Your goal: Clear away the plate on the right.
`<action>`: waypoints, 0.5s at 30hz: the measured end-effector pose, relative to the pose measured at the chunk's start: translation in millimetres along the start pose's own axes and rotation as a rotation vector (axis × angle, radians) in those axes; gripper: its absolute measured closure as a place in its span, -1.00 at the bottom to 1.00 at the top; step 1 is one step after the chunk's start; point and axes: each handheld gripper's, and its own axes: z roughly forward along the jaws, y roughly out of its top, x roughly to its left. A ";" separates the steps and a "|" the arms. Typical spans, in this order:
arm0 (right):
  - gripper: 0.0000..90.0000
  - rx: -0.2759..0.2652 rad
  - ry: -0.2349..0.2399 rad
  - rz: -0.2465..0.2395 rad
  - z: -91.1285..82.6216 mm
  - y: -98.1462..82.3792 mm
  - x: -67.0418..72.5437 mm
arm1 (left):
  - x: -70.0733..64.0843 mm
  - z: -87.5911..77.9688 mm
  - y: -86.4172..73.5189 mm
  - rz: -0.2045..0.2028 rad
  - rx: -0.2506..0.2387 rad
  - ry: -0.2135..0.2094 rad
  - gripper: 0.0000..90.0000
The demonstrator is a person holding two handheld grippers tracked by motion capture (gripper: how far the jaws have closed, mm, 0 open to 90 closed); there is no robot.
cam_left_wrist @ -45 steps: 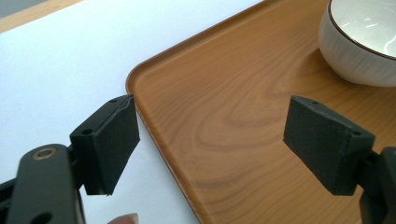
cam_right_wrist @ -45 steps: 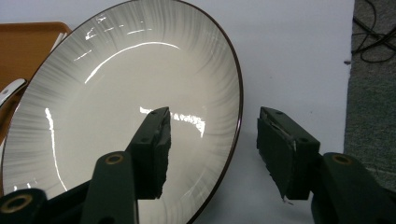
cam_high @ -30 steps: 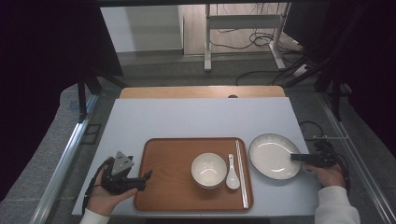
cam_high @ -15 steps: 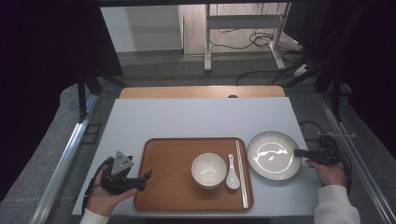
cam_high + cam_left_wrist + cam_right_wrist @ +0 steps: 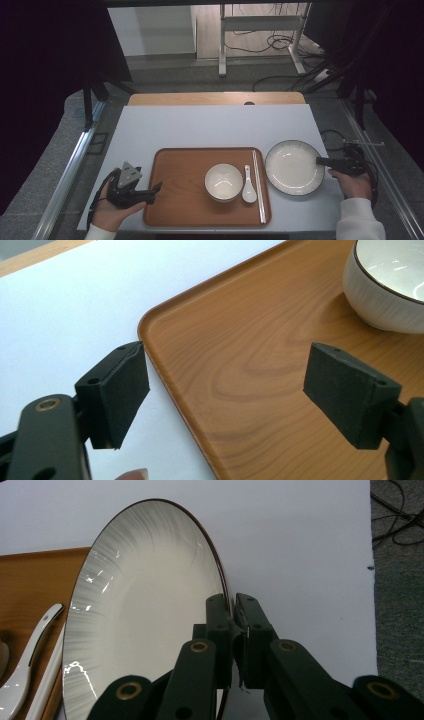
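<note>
Since the earlier frame, right gripper jaws have just been closing and now clamp the plate rim, tilting it beside the tray, right of it. Left gripper unmoved at tray's left edge, jaws apart over it.

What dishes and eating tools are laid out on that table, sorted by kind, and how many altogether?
Tray: 1
Bowl: 1
Plate: 1
Spoon: 1
Chopsticks: 2, lying as a pair
Total: 6
</note>
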 end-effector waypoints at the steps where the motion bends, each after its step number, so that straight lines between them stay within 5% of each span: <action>1: 0.90 0.000 0.003 0.001 -0.7 0.2 0.2 | -0.1 0.0 0.0 0.000 0.000 0.001 -0.61; 15: 0.88 -0.051 0.008 -0.005 -10.8 0.3 -2.0 | -0.2 -0.1 0.2 0.000 -0.001 0.001 -0.61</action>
